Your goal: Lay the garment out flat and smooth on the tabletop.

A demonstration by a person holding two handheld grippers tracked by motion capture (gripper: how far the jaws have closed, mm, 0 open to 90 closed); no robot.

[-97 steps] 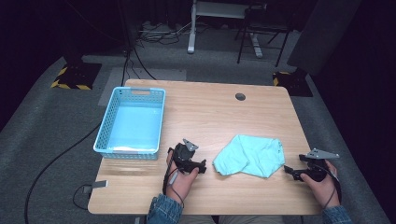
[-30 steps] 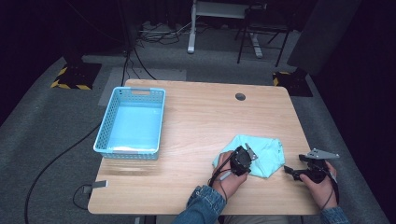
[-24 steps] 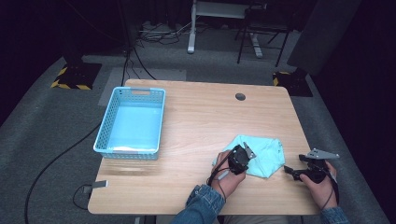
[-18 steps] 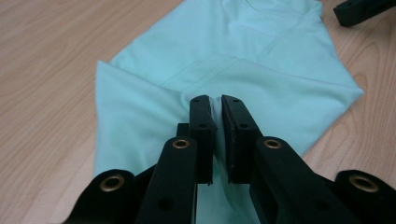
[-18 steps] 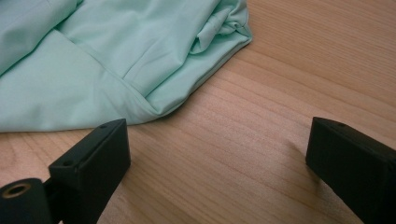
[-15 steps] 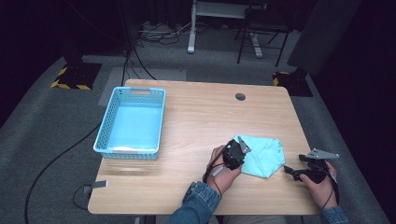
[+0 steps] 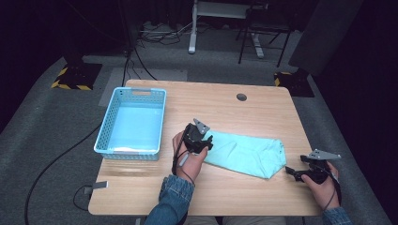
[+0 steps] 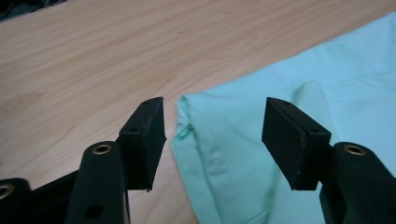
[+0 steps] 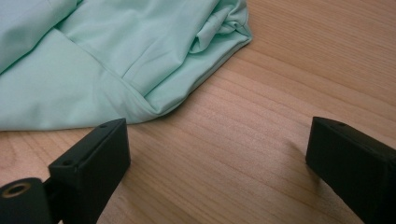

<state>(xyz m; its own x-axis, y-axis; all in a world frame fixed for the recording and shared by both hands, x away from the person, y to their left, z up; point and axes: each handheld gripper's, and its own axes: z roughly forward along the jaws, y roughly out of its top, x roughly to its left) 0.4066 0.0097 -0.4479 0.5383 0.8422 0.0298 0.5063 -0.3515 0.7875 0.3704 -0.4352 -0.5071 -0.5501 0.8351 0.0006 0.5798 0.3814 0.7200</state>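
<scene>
Left gripper [image 7: 206,139], jaws just opened, released over the stretched mint-green cloth [image 7: 246,153]; right gripper [image 7: 292,171] gapes empty beside it on the desk [image 7: 244,112].

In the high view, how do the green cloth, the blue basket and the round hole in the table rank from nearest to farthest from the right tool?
From the right tool:
1. Green cloth, just to its left.
2. Round hole, far side of the table.
3. Blue basket, at the left edge.

Smooth mint cloth [image 7: 244,152] lies on a matt wood-grain table [image 7: 225,112] beside a perforated plastic basket [image 7: 132,123].
</scene>
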